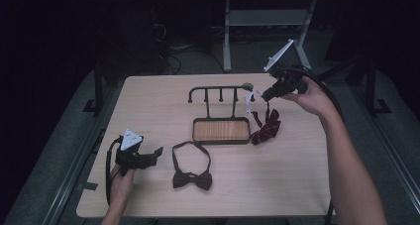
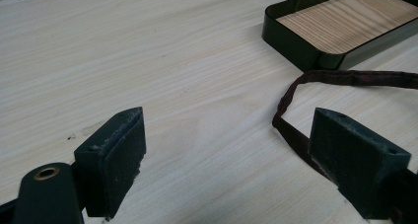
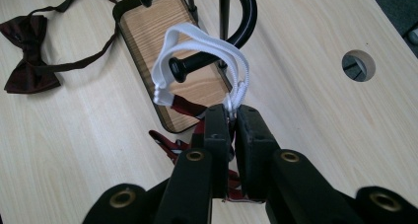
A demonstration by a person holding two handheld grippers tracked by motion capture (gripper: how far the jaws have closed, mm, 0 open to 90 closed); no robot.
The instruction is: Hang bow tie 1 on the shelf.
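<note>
Pale wooden table (image 1: 148, 101), left gripper (image 1: 157, 152) near-left with jaws spread on nothing, dark bow tie (image 1: 192, 179) just right, hook stand (image 1: 220, 128) centre, right gripper (image 3: 231, 116) far right pinching white strap (image 3: 197, 44) looped over hook, striped bow tie (image 1: 266, 128) hanging below.

Open jaws, dark strap (image 2: 296, 93) between.

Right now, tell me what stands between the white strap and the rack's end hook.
Nothing visible does. The right gripper pinches the white strap, whose loop already goes around the end hook of the rack.
</note>
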